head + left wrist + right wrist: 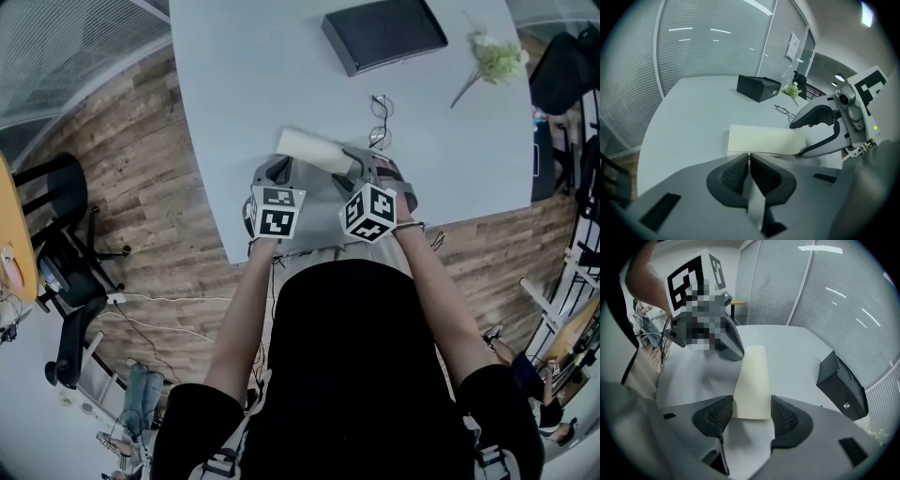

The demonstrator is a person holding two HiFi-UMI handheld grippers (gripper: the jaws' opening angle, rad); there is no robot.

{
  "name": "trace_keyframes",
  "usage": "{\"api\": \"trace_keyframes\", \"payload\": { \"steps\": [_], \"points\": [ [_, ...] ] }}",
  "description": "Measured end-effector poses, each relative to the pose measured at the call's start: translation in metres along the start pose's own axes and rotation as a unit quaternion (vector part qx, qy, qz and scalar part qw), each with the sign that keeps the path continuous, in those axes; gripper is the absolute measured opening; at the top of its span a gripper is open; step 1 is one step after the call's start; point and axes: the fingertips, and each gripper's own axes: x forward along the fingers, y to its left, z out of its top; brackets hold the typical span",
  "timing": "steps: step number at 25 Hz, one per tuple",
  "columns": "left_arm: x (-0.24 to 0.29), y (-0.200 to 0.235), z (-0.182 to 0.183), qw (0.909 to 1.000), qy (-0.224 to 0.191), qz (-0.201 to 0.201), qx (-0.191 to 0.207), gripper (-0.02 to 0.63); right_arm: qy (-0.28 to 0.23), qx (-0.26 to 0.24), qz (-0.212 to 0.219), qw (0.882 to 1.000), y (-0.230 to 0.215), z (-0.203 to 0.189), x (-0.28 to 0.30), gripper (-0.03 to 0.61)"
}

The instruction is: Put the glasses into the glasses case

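A cream glasses case [314,150] lies on the pale grey table [244,84], closed as far as I can see. Thin wire glasses [379,120] lie folded on the table just beyond it, apart from the case and both grippers. My right gripper [752,404] is open with the case's [752,380] near end between its pads and a sliver of room on each side. My left gripper [750,157] is shut, its tips at the case's [764,139] long edge. I cannot tell whether they pinch it. The glasses [785,111] show behind the right gripper [811,133].
A black box [382,33] stands at the table's far side, with a small bunch of white flowers [497,58] to its right. Black chairs [66,244] stand on the wooden floor to the left. The table's near edge is right below the grippers.
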Motion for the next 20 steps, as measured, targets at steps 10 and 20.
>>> {"api": "trace_keyframes", "payload": {
  "steps": [10,20],
  "points": [
    [0.002,0.001,0.001,1.0000,0.003,0.000,-0.003,0.025,-0.011,0.032,0.028,0.999,-0.004,0.002,-0.002,0.275],
    [-0.001,0.001,0.000,0.9999,0.010,-0.003,-0.008,0.025,-0.039,0.046,-0.014,0.998,-0.018,0.007,-0.022,0.255]
  ]
}}
